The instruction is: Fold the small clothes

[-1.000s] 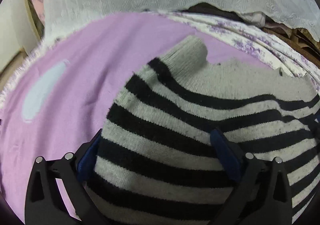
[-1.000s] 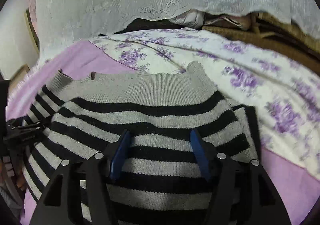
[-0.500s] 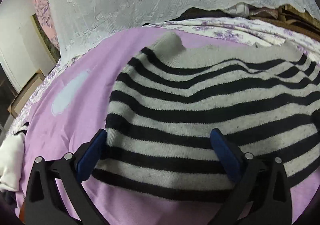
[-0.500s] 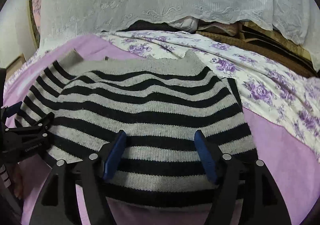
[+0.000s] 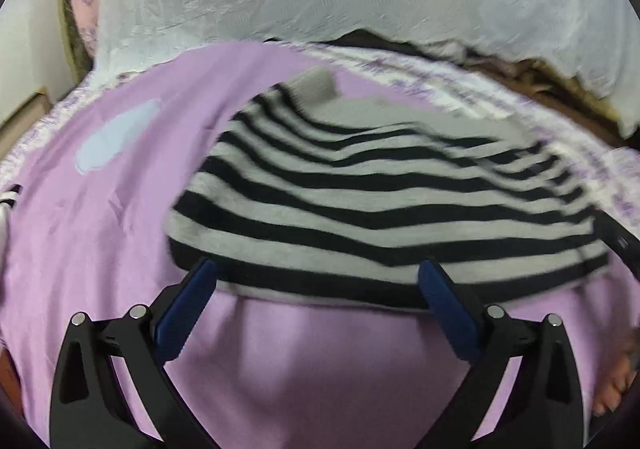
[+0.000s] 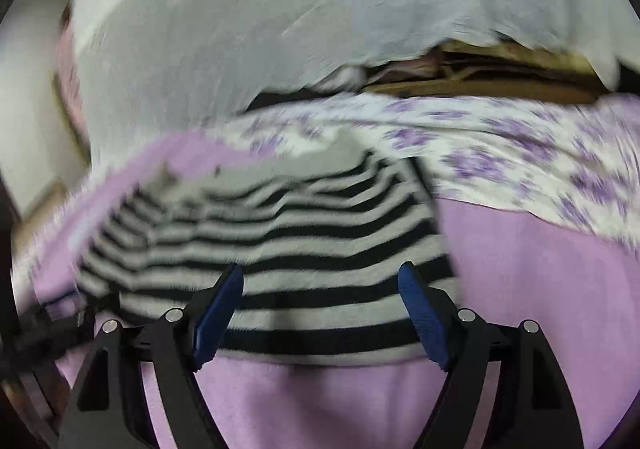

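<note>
Striped sweater (image 5: 384, 205) — both tools wide apart, empty.

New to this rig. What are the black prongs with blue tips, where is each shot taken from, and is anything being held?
There is no robot here. A person holds a two-finger claw in each hand, and each claw carries a fisheye camera looking forward along its fingers. The black prongs with blue pads are those fingers.

One picture comes from the left claw, the other from the right claw. Both are spread open and hold nothing.

Ahead of both lies a grey and black striped sweater, spread on a purple blanket. Behind it are a floral sheet and a white lace cloth. At the left edge of the right claw's picture the other claw shows faintly. Both pictures are blurred by motion, so fine detail is unclear.
</note>
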`<action>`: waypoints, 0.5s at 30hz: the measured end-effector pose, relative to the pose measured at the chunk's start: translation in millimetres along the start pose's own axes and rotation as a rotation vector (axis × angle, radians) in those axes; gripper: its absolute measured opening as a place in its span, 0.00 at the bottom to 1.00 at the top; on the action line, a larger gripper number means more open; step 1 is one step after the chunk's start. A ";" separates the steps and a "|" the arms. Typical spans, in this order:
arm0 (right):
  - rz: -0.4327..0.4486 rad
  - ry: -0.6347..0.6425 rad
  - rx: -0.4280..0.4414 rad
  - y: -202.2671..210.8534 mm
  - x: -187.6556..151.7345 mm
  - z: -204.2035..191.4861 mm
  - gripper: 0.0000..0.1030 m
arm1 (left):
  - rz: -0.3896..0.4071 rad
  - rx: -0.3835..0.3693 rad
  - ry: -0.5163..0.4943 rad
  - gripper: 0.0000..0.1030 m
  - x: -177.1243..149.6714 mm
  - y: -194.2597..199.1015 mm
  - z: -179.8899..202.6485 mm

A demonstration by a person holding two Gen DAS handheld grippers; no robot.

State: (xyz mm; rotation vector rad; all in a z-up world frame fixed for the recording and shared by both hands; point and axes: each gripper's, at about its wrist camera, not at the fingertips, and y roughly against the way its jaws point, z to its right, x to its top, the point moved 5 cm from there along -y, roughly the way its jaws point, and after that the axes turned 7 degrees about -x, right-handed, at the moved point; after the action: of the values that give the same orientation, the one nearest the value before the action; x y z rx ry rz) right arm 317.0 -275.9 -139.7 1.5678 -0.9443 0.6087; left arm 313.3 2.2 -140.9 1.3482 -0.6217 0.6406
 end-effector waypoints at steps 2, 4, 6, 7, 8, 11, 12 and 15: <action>-0.003 -0.118 0.020 4.4 4.9 23.0 0.78 | 0.046 -0.011 -0.042 0.96 5.0 12.0 15.9; -0.028 -0.224 0.040 4.4 4.1 44.0 0.78 | 0.083 0.020 -0.100 0.96 16.4 16.7 34.1; -0.067 -0.281 0.051 0.9 -0.5 56.7 0.78 | 0.084 0.025 -0.110 0.96 27.4 15.7 46.8; -0.080 -0.301 0.058 0.3 -3.4 60.6 0.78 | 0.079 0.006 -0.083 0.96 34.2 13.1 51.0; -0.092 -0.318 0.068 0.0 -5.8 63.4 0.78 | 0.069 -0.025 -0.044 0.96 39.4 9.0 53.7; -0.100 -0.335 0.087 1.3 -8.9 67.5 0.78 | -0.014 -0.091 0.028 0.96 39.4 -23.1 56.1; -0.103 -0.340 0.093 1.0 -9.5 68.3 0.78 | -0.037 -0.082 0.031 0.96 34.7 -35.7 54.1; -0.126 -0.357 0.110 -4.1 -11.4 69.0 0.78 | -0.094 -0.057 0.006 0.96 16.0 -70.9 45.9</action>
State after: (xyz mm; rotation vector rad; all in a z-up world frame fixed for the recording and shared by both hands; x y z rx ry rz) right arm 306.6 -340.0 -166.0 1.8578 -1.0786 0.2993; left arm 374.2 -50.1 -171.5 1.3143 -0.5644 0.5465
